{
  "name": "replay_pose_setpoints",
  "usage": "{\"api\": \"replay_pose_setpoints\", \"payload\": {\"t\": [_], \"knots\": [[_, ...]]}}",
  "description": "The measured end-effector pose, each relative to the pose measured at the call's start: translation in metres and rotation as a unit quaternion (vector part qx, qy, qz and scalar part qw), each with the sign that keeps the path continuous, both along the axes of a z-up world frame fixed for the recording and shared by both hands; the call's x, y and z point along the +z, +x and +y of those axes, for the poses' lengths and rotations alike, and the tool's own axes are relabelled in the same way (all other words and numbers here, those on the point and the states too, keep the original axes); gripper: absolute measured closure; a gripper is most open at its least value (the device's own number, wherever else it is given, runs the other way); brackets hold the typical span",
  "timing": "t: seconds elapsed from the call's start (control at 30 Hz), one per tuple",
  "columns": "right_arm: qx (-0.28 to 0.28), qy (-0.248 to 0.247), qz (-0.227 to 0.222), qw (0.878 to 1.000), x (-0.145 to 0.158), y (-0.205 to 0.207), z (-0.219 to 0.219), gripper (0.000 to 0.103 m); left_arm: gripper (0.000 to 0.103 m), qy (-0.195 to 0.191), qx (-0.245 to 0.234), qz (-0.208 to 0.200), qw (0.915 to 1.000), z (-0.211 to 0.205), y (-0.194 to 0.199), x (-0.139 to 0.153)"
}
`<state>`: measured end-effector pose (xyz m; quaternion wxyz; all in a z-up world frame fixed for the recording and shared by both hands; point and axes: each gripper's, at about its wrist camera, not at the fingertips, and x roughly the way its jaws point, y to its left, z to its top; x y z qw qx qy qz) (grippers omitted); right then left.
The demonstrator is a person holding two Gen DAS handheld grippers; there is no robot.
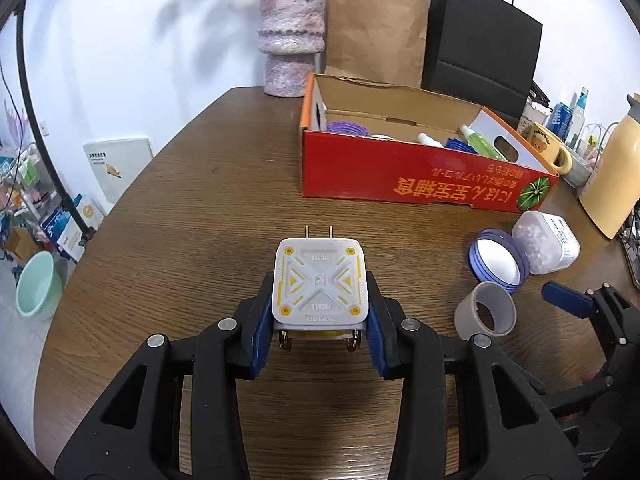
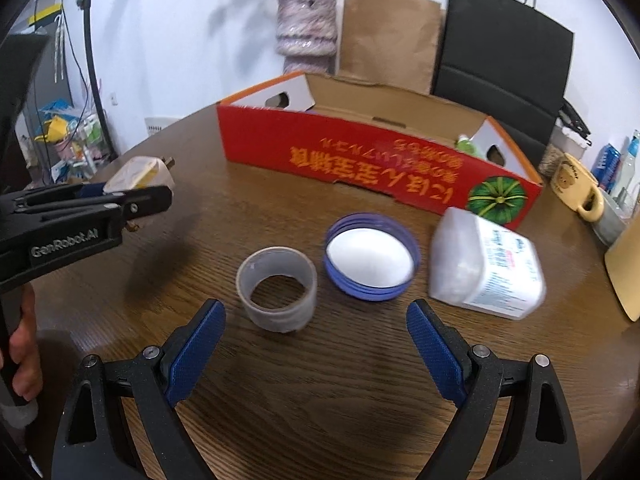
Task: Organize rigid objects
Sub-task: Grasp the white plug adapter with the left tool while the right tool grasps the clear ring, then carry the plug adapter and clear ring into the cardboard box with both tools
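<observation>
Both tongs hang over a round brown wooden table (image 1: 192, 184). Left gripper (image 1: 320, 320) has its blue pads pressed against the two sides of a white plug adapter (image 1: 320, 280) with yellow markings, holding it clear of the tabletop with its two metal prongs pointing away toward the far edge. In the right wrist view the same gripper comes in from the left edge of the table, with a person's hand (image 2: 22, 344) on its handle below.

Right gripper (image 2: 316, 320) stands wide apart with nothing between its blue pads (image 2: 196, 352); it hovers over the near part of the table, pointing down at a slant. Just beyond its fingertips, nearer the left one, a grey roll of tape (image 2: 278, 288) stands on its edge face. Beside the roll, further on and to the right, lies a blue-rimmed lid (image 2: 372, 256) with a white inside, facing up. Right of the lid, touching or nearly touching it, a translucent white container (image 2: 484, 264) with a printed label lies tipped on its side.

Toward the far edge sits a long red cardboard box (image 2: 360, 164) printed with orange lettering and a green pumpkin, open at the top. Inside it, the left wrist view shows purple ribbed items (image 1: 346, 127) and a green bottle (image 1: 480, 142) with a white cap. Behind the box stand a pink mottled vase (image 1: 290, 36), a brown paper bag (image 1: 376, 28) and a black paper bag (image 1: 480, 36). At the right edge sit a yellow bear mug (image 2: 574, 186) and a cream-yellow jug (image 1: 616, 176).
</observation>
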<state>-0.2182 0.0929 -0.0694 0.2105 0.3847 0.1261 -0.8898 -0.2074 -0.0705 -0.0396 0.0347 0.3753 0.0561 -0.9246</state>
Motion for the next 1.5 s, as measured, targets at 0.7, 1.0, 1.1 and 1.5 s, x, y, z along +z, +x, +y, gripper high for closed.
{"api": "replay_pose_setpoints", "payload": {"t": [0.7,1.0,1.1,1.5], "knots": [[-0.001,0.006,-0.019,1.000,-0.007,-0.013,-0.027,0.055,0.068,0.003,0.003,0.006,1.0000,-0.007,0.005,0.002],[0.005,-0.011,0.017,1.000,0.006,-0.002,-0.023,0.056,0.068,-0.003,0.008,0.003,1.0000,-0.005,0.004,0.000],[0.005,-0.017,0.025,1.000,0.011,0.000,-0.021,0.056,0.068,-0.005,0.011,0.003,0.9999,-0.004,0.004,0.000],[0.009,-0.033,0.063,0.997,0.037,0.001,-0.011,0.056,0.068,-0.005,0.012,0.012,0.9998,0.007,0.002,0.013]]}}
